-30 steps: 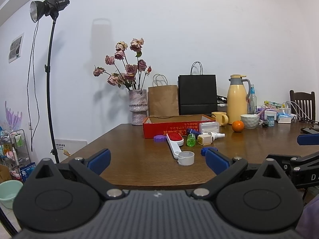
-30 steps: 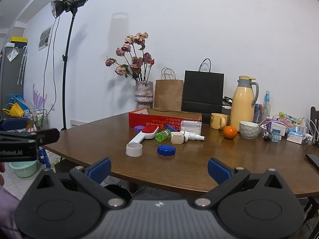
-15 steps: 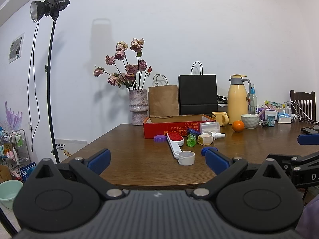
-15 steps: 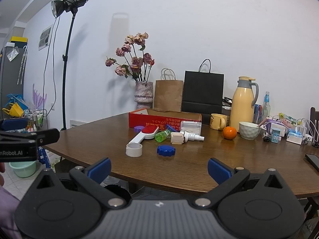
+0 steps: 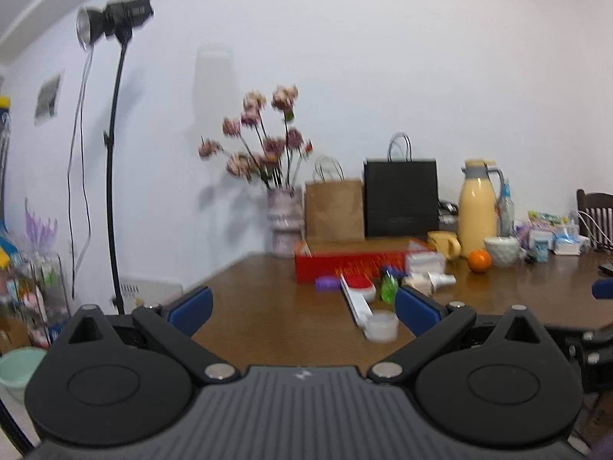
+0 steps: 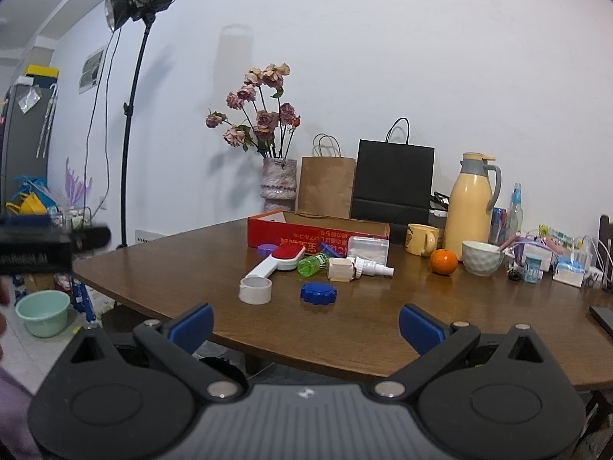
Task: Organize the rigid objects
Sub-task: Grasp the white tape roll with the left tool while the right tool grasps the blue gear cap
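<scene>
A red open box (image 6: 318, 232) sits mid-table, also seen in the left wrist view (image 5: 350, 266). In front of it lie a red-and-white brush (image 6: 277, 262), a white ring (image 6: 255, 290), a blue cap (image 6: 318, 293), a green bottle (image 6: 312, 263), a wooden block (image 6: 340, 269), a white spray bottle (image 6: 371, 267), a clear case (image 6: 367, 248) and a purple lid (image 6: 267, 248). My left gripper (image 5: 302, 308) is open and empty, near the table's front edge. My right gripper (image 6: 305, 326) is open and empty, short of the table edge.
A flower vase (image 6: 279, 184), brown bag (image 6: 325, 186) and black bag (image 6: 392, 182) stand at the back. A yellow thermos (image 6: 469, 201), mug (image 6: 421, 239), orange (image 6: 443, 261), white bowl (image 6: 482, 257) and clutter fill the right. A light stand (image 6: 132, 115) is left.
My left gripper has swung, so its view shifted and blurred, with the table objects now further right. The right gripper has barely moved. Both stay open.
</scene>
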Demonstrator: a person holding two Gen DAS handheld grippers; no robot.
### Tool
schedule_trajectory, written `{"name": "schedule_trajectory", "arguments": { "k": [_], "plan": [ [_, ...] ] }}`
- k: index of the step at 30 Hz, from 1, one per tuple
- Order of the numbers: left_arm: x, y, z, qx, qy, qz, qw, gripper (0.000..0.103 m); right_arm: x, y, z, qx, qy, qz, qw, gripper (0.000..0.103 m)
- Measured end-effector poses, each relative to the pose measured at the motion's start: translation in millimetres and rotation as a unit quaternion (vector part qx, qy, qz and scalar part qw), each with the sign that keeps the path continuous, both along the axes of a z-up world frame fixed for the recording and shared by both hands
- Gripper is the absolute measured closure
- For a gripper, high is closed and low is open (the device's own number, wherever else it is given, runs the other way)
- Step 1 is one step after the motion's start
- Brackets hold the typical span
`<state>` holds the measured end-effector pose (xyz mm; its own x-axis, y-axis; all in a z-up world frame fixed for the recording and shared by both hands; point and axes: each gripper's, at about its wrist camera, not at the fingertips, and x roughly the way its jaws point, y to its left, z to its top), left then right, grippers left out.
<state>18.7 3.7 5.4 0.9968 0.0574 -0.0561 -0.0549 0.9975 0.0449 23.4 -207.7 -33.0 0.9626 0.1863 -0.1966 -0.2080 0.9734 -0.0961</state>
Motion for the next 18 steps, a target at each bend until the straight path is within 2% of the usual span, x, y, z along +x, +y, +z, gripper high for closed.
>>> {"name": "schedule_trajectory", "arguments": {
  "k": [3, 6, 10, 14, 18],
  "plan": [
    [20.8, -1.2, 4.6, -0.004, -0.006, 0.006, 1.0000, 0.000, 20.6, 1.2, -2.3, -0.011, 0.005, 0.001, 1.000, 0.000],
    [49.7, -0.9, 8.2, -0.017, 0.026, 0.004, 0.9995, 0.000, 49.8, 0.0, -8.4, -0.009, 0.027, -0.015, 0.999, 0.001],
    [78.8, -3.7, 4.8, -0.025, 0.061, -0.004, 0.9978, 0.000, 86.8, -6.1, -11.4, 0.012, 0.065, 0.006, 0.998, 0.010],
    [96.0, -9.0, -3.5, -0.027, 0.077, -0.002, 0.9967, 0.000, 108.5, -8.9, -7.0, 0.012, 0.059, 0.021, 0.998, 0.010],
    [112.3, -16.3, -10.0, -0.031, 0.098, -0.019, 0.9945, 0.000, 132.0, -11.4, -6.3, 0.019, 0.064, 0.023, 0.997, 0.016]
  ]
}}
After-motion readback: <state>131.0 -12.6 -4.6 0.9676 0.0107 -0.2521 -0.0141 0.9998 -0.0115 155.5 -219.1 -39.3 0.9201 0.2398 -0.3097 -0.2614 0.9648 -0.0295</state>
